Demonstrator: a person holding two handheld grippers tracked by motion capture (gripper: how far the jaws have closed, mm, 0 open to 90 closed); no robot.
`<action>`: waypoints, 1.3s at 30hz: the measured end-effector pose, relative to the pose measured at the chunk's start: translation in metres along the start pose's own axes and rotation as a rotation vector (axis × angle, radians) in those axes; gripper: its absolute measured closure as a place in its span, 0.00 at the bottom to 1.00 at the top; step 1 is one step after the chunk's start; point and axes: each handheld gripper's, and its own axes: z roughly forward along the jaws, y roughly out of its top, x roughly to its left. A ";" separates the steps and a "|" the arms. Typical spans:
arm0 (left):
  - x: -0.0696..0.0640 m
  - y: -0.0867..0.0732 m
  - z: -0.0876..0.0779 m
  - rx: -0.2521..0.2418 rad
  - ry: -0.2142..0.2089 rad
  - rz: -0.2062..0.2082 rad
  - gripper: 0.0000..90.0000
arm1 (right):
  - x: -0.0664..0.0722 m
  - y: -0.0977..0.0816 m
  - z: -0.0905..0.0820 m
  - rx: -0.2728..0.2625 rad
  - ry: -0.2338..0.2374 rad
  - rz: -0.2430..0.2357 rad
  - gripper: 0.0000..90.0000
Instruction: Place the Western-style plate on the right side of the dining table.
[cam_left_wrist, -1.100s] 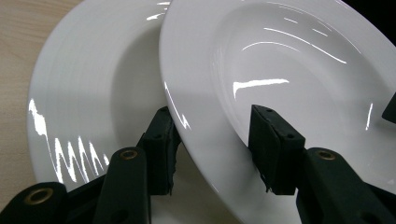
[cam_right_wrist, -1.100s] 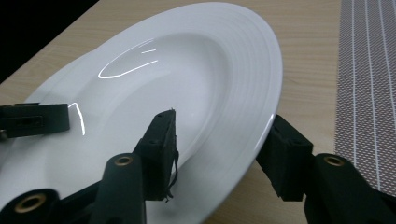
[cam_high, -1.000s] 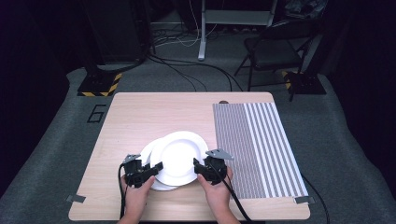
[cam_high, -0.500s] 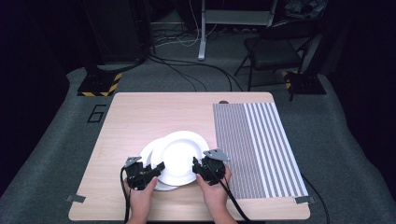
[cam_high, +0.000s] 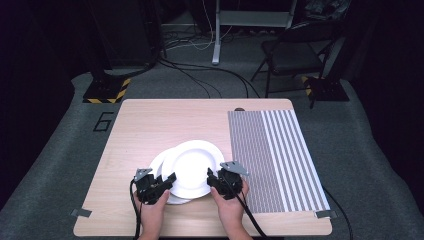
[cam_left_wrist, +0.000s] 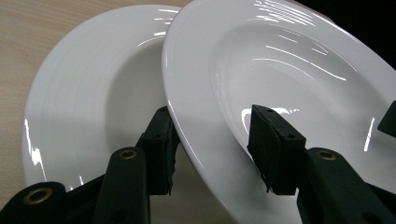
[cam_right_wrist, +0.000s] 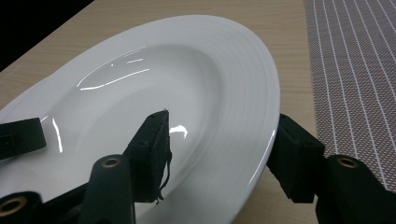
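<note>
At the left of the high view, the left gripper reaches in from the person's left hand to the near-left edge of the upper plate. In the left gripper view its jaws stand apart, one pad under the rim and one over the bowl of the upper plate — a straddle that looks meant for pinching the rim, though I cannot tell whether the pads touch it. Beneath and offset to the left lies the lower plate, its rim peeking out from under the upper one; in the left gripper view the lower plate rests flat on the wooden table. Both plates sit near the front middle of the table, just left of the striped mat. Further right, the right gripper, held by the right hand, takes the opposite near edge. In the right gripper view its jaws are also spread to either side of the rim of the upper plate, one inside the bowl, one outside, not visibly clamped. Two holds on opposite sides would probably keep a wide, slippery plate level for lifting — perhaps toward the mat just beside it.
</note>
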 end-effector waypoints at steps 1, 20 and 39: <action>-0.001 0.000 0.000 -0.003 0.001 0.002 0.59 | 0.001 0.000 0.000 0.000 -0.006 0.000 0.47; -0.008 0.004 -0.006 -0.043 0.030 0.078 0.60 | -0.002 -0.001 0.001 0.023 -0.013 -0.036 0.51; -0.016 0.021 -0.013 -0.080 0.027 0.112 0.60 | 0.000 0.013 -0.009 -0.017 0.001 -0.037 0.51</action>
